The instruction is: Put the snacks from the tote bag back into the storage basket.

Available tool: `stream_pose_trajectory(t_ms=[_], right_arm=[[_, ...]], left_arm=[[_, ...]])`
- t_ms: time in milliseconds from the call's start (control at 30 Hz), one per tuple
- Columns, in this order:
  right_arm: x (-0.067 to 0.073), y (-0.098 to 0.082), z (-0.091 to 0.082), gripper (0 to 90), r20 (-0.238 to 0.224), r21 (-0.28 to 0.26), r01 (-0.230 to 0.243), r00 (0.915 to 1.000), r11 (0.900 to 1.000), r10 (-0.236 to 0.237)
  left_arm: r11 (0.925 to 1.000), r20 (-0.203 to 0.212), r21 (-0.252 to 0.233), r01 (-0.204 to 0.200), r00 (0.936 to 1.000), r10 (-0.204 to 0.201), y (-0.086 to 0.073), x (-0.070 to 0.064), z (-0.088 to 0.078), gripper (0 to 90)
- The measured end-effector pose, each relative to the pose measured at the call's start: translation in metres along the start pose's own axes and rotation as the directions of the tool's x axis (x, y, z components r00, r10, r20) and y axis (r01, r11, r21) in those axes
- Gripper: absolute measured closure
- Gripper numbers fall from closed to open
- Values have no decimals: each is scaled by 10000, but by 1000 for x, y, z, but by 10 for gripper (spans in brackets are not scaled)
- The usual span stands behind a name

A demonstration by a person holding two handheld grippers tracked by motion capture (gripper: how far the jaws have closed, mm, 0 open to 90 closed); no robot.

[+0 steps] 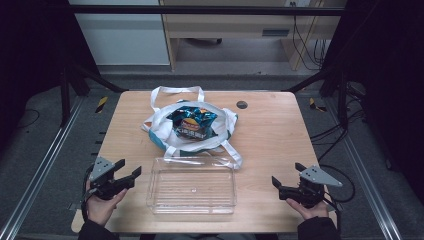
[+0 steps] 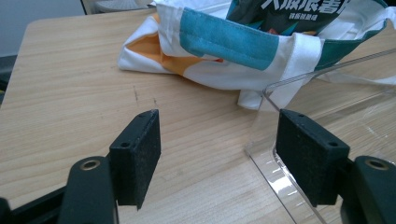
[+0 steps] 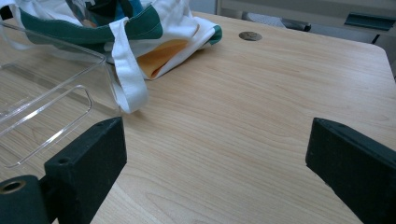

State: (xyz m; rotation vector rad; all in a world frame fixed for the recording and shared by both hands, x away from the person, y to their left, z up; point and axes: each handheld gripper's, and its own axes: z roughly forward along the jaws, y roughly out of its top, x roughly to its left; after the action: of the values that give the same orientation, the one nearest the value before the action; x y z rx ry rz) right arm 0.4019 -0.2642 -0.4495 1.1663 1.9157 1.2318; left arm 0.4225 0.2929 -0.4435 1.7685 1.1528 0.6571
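Both grippers flank the clear tray (image 1: 192,186), ready to unpack.
Left gripper (image 1: 131,171) and right gripper (image 1: 286,178) gape empty; the snack bag (image 1: 192,122) waits in the tote (image 1: 159,127) beyond the tray.

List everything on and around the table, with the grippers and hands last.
tote bag: one, white with teal and orange patches, lying at the middle of the table, straps spread out.
snack packet: one, dark blue with orange print, in the tote bag's open mouth.
clear tray: one, transparent, empty, at the near edge just in front of the tote bag.
table: one, light wood, with a round dark cap near its far edge.
desk: one, light wood, on the floor beyond the table.
left gripper: one, black, open, left of the clear tray.
right gripper: one, black, open, right of the clear tray.
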Motion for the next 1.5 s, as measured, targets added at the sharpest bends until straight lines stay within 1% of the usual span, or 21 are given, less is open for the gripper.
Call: stream_pose_trajectory(t_ms=[133, 200, 300, 467, 533, 700, 767, 833, 1033, 1267, 1300, 1433, 1500], right_arm=[[-1, 0, 0, 55, -1, -53, -87, 10000, 9999, 87], [-2, 0, 0, 55, 11, -19, -104, 9999, 9999, 104], [-2, 0, -1, 55, 12, -22, -164, 9999, 9999, 164], [-2, 0, 0, 55, 29, 37, -125, 9999, 9999, 124], [-2, -1, 1, 55, 7, 49, -160, 9999, 9999, 160], [-2, -1, 1, 55, 11, 70, -189, 9998, 9998, 188], [-2, -1, 1, 56, 20, 85, -200, 9998, 9998, 200], [-2, -1, 1, 56, 36, 84, -231, 9997, 9997, 231], [-3, -1, 2, 57, 60, 170, -323, 9995, 9993, 322], [-4, -2, 3, 59, 80, 227, -327, 9994, 9992, 325], [-4, -1, 3, 59, 85, 187, -379, 9992, 9991, 378], [-6, -1, 3, 59, 130, 129, -414, 9991, 9991, 412], [-6, -1, 3, 59, 138, 195, -437, 9990, 9989, 435]], left_arm=[[9999, -40, -108, -93, 9999, 93, 4, -1, -2, 308], [9998, -24, -201, -7, 10000, 7, 5, -2, -4, 308], [9996, -23, -292, -8, 10000, 8, 8, -3, -6, 308], [9993, -8, -364, -120, 9999, 119, 14, -5, -8, 308], [9992, 62, -385, -72, 10000, 74, 15, -7, -8, 308], [9990, 170, -433, -150, 9997, 157, 23, -10, -6, 309], [9985, 265, -534, -86, 9996, 100, 26, -12, -5, 309], [9984, 319, -556, -133, 9994, 151, 29, -14, -5, 309], [9976, 482, -696, -9, 9988, 43, 36, -17, -5, 312], [9973, 453, -723, -162, 9988, 195, 43, -20, -3, 314], [9972, 402, -693, -288, 9987, 316, 45, -21, -3, 313], [9967, 410, -782, -239, 9988, 271, 51, -20, -2, 312], [9962, 465, -842, -230, 9986, 270, 55, -20, -1, 312]])
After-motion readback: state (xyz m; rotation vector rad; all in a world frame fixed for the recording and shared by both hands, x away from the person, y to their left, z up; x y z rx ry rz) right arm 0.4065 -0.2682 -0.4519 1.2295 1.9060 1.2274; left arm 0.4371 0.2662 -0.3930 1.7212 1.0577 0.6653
